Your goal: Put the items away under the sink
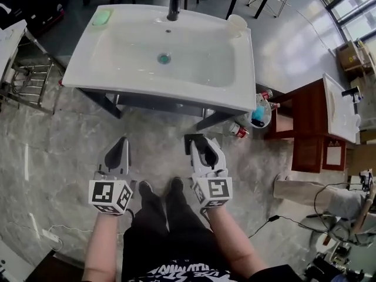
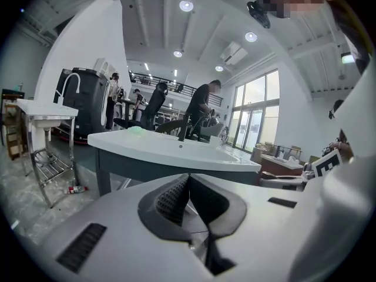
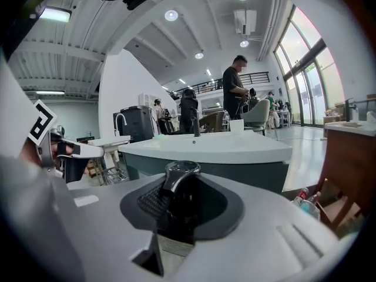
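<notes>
Head camera: on my head, facing steeply down from well above; my left tongs and right tongs low in frame, white sink ahead of tips. Each tongs camera: rides behind own jaws, very close, looking forward along them, near level; each glimpses other tongs at frame edge. All three views share white sink and faucet beyond tips.

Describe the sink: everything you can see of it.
The sink is a white, glossy rectangular basin with nothing in it. It has a teal drain at its middle and a small overflow hole above that. A black faucet stands at the back edge. A green soap-like piece lies on the back left corner and a white cup on the back right. The sink sits level on a dark frame on the marbled floor.
</notes>
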